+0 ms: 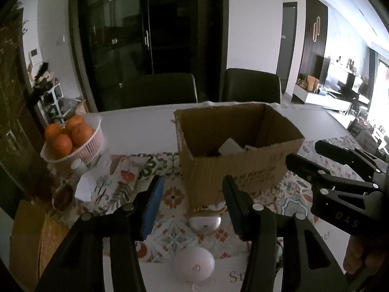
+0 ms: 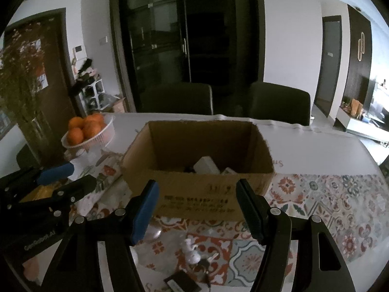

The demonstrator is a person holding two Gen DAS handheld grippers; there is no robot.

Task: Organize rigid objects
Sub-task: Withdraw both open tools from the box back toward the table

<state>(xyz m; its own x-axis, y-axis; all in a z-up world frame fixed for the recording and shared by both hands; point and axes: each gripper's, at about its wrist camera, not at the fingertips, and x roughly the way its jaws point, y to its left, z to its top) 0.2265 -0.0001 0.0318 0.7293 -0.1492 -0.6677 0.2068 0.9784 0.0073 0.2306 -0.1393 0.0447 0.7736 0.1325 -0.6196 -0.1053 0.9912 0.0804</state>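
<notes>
Several small rigid things are left loose on the patterned cloth just in front of the cardboard box: a white dome-shaped object and a smaller white-and-silver rounded one in the left wrist view, and a bunch of keys with a white charm beside a dark flat item in the right wrist view. The box stands open-topped on the surface, and a few pale items already lie in its bottom, so the sorting looks partly done.

The left tongs stand apart with nothing between the blue pad and the black one; they hang above the two white objects, aimed toward the box's near wall. The right tongs are likewise spread and empty, over the keys.

By my reading, this is the gap between a drop and the next pick. The next move calls for one pair to sink onto a loose item, most easily the smaller rounded one or the keys, close squarely across it, lift clear of the box's rim and release inside. The dome looks smooth and may slip. A basket of oranges sits well apart to the left.
</notes>
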